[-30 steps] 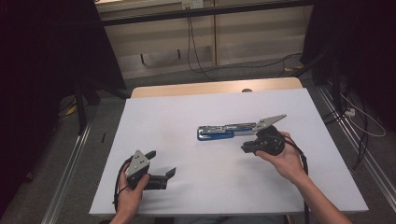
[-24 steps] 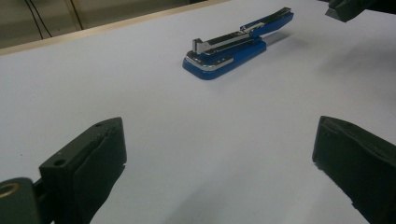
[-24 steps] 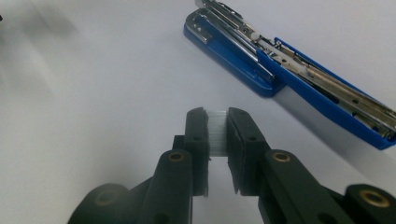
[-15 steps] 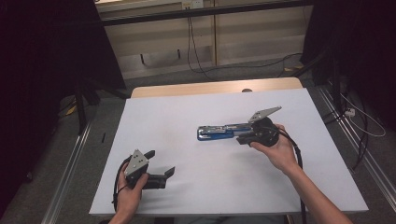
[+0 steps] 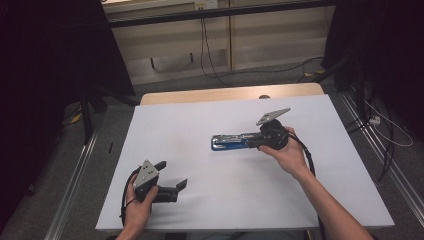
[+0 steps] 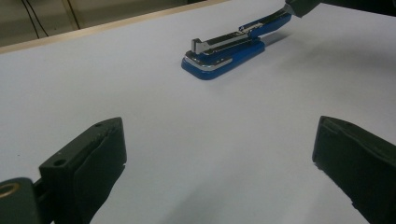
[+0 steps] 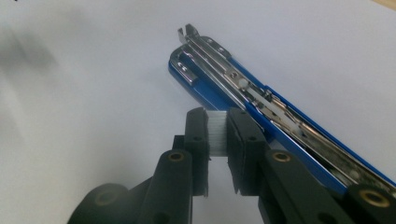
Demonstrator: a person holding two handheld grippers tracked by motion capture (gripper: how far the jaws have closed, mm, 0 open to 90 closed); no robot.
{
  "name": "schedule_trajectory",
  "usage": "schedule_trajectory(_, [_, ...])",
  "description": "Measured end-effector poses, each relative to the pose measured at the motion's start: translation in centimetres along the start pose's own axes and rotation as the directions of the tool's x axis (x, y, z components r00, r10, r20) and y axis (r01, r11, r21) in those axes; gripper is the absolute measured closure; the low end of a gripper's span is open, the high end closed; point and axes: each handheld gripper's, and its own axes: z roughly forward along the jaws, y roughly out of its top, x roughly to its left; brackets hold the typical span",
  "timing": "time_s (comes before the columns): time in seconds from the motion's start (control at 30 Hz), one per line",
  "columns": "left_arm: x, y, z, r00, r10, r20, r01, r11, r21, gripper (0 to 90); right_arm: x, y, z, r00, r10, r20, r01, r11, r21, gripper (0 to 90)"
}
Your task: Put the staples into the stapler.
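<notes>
A blue stapler (image 5: 227,142) lies on the white table (image 5: 200,125) right of centre, its silver magazine (image 7: 224,65) showing on top. My right gripper (image 5: 254,142) is at the stapler's right end, jaws pointing left along it. In the right gripper view the right gripper (image 7: 217,116) is shut on a short strip of staples (image 7: 217,133), just beside the blue stapler body (image 7: 212,95). My left gripper (image 5: 172,174) rests near the front left, open with nothing between its jaws. The left gripper view looks across bare table from the left gripper (image 6: 219,144) to the stapler (image 6: 224,51).
A wooden table edge (image 5: 225,94) runs along the far side of the white surface. Cables (image 5: 210,60) lie on the floor beyond it. Metal rails (image 5: 75,170) flank the table on both sides.
My right gripper has moved left and slightly away from the person, closing in on the stapler's right end. The left gripper and the stapler have stayed put.
</notes>
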Motion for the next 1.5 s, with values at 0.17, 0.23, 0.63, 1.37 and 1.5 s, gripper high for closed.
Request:
schedule_trajectory(0.17, [0.0, 0.0, 0.0, 1.0, 0.002, 0.004, -0.002, 1.0, 0.003, 3.0, 0.0, 0.7, 0.3, 0.9999, -0.015, 0.003, 0.015, 1.0, -0.007, 79.3])
schedule_trajectory(0.23, [0.0, 0.0, 0.0, 1.0, 0.001, 0.003, -0.001, 1.0, 0.003, 3.0, -0.1, 0.9, 0.5, 0.9998, -0.017, 0.013, 0.017, 1.0, -0.004, 79.4])
schedule_trajectory(0.63, [0.0, 0.0, 0.0, 1.0, -0.001, 0.004, 0.001, 1.0, -0.002, 3.0, -0.3, 1.9, 2.2, 0.9997, -0.02, 0.012, 0.02, 1.0, 0.01, 79.4])
schedule_trajectory(1.37, [0.2, -0.1, -0.1, 1.0, -0.002, -0.002, 0.002, 1.0, -0.002, 3.1, 0.3, 4.1, 4.7, 0.9965, -0.079, -0.027, 0.078, 0.996, -0.037, 79.3])
schedule_trajectory(1.5, [0.1, 0.0, -0.1, 1.0, -0.001, 0.002, 0.001, 1.0, -0.001, 3.1, -0.1, 4.3, 4.9, 0.9962, -0.076, -0.042, 0.075, 0.997, -0.036, 79.3])
